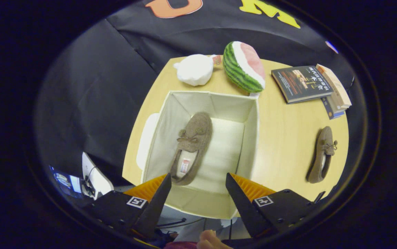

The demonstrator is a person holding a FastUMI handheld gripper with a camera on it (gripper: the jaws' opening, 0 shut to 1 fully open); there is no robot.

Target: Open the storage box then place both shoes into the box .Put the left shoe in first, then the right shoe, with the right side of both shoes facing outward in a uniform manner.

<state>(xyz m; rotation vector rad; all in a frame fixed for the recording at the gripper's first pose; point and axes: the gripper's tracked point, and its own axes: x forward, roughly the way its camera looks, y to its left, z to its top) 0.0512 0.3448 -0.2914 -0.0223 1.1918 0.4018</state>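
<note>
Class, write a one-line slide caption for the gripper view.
Open gripper above the open storage box holding one brown shoe; the other shoe waits on the table.

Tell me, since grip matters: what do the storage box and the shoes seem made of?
Storage box: apparently cream fabric over stiff panels, matte, creased at the corners. Both shoes, in the box and on the table: brown fuzzy, suede-like, matte. Open gripper hovers above.

Shoes: 2 – one point(191, 147) inside the storage box point(250, 131), one point(321, 155) near the table's point(285, 138) right edge
Storage boxes: 1
Books: 3, stacked point(309, 84) at far right corner
Plush toys: 2 – watermelon point(241, 67), white point(193, 69)
</note>
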